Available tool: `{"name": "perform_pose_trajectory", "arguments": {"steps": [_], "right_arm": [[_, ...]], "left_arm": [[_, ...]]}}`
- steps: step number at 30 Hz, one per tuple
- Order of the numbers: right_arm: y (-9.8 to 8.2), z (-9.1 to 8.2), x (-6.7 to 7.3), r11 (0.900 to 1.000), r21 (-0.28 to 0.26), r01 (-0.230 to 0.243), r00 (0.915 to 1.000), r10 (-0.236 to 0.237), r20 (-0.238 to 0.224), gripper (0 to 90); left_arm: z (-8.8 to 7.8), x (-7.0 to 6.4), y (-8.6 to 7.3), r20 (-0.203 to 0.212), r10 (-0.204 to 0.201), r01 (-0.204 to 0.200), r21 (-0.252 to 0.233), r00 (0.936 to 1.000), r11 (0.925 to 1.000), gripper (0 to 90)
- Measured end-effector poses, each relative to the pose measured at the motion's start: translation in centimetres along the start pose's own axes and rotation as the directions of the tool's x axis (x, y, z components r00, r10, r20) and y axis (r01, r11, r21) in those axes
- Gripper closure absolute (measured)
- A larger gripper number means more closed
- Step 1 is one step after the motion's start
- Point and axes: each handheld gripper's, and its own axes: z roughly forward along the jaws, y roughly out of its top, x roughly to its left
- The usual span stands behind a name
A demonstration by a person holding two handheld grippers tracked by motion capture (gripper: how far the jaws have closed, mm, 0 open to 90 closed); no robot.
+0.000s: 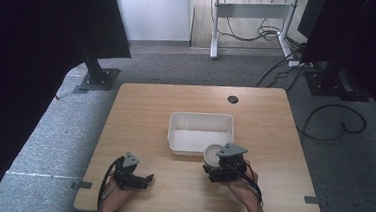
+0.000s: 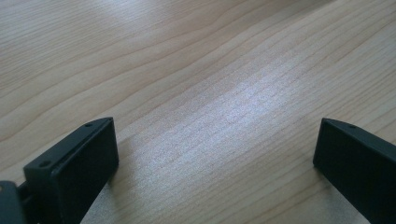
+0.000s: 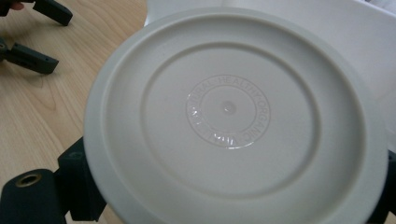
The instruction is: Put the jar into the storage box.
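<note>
The right hand-held gripper (image 1: 220, 164) pinches a round, ridged white plastic lid (image 3: 233, 116) beside a rectangular white tub (image 1: 200, 132). The right gripper view reveals embossed lettering. The left hand-held gripper (image 1: 138, 179) rests spread on the wood-grain tabletop (image 1: 176, 100).

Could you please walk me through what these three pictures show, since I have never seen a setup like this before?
There is no robot here: a person sits at a wooden table and holds a hand-held two-jaw gripper in each hand. The high view looks down from above. The other two come from small cameras riding on each gripper. The left gripper rests low over bare wood with its jaws wide apart and nothing between them. The right gripper holds a round white lid, jaws on either side of it, beside a white rectangular tub that stands mid-table and looks empty.
</note>
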Motion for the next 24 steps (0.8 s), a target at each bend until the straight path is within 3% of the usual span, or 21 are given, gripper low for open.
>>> {"name": "perform_pose_trajectory", "arguments": {"steps": [24], "right_arm": [[3.2,2.4,-0.3,1.0,-0.016,0.001,1.0,-0.001,-0.006,9.4]], "left_arm": [[0.0,0.0,0.0,0.001,0.004,-0.004,-0.001,1.0,1.0,0.0]]}}
